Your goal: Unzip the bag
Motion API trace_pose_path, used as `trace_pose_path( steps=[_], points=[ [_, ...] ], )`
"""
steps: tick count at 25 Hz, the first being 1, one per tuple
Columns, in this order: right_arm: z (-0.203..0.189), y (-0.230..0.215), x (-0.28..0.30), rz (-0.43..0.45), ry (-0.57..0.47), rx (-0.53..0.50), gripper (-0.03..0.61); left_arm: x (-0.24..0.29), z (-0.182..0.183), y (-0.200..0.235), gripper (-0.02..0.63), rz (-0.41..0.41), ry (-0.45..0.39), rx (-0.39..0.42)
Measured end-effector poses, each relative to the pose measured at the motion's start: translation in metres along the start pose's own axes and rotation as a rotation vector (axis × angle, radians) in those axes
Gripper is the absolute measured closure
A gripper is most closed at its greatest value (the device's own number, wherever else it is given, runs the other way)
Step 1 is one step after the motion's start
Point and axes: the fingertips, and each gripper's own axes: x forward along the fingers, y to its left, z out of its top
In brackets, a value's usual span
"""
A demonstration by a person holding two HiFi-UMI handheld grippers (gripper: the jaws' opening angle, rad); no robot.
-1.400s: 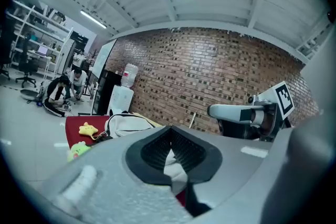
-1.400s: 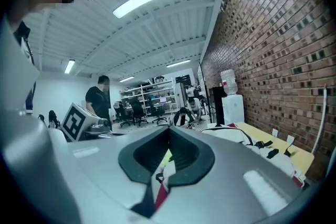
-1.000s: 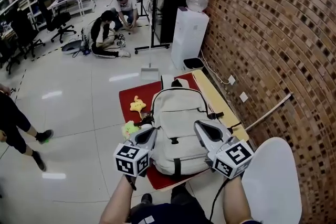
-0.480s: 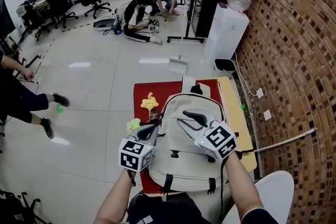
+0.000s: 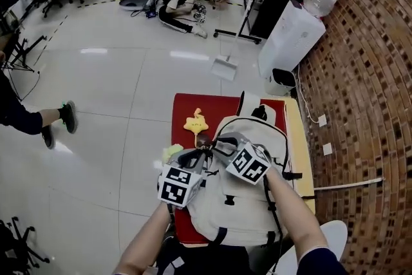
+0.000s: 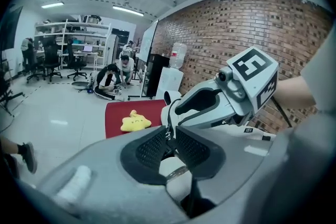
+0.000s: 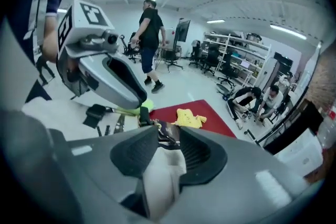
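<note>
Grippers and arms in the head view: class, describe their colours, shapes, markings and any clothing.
Both the left gripper and right gripper have light grey moulded bodies, black textured jaws, and a white cube printed with black square markers. Forearms are bare; a dark sleeve covers the right upper arm.

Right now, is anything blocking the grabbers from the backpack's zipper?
Nothing visible. Both grippers' jaws have just been opening: the left gripper straddles the zipper pull, the right gripper straddles fabric of the backpack.
</note>
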Motion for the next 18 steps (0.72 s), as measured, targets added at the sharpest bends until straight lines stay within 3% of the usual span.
trace_pose_path(
  steps=[4,8,12,14,16,18],
  points=[
    [-0.016,-0.005,0.027,0.081,0.093,-0.118,0.449,0.012,-0.01,0.005,0.552,-0.019,0.024,-0.01],
    [-0.025,0.0,0.043,0.199,0.138,-0.199,0.454,0.021,-0.012,0.008,0.552,-0.004,0.03,-0.044],
    [-0.029,0.004,0.056,0.261,0.183,-0.288,0.454,0.025,-0.016,0.007,0.552,0.031,0.057,-0.041],
    [-0.03,0.006,0.062,0.269,0.212,-0.333,0.517,0.026,-0.019,0.006,0.552,0.04,0.071,-0.042],
    [-0.03,0.005,0.065,0.261,0.223,-0.331,0.549,0.026,-0.021,0.003,0.552,0.05,0.08,-0.041],
    [-0.023,-0.003,0.059,0.247,0.188,-0.245,0.552,0.026,-0.018,0.002,0.552,0.06,0.077,-0.033]
  ],
)
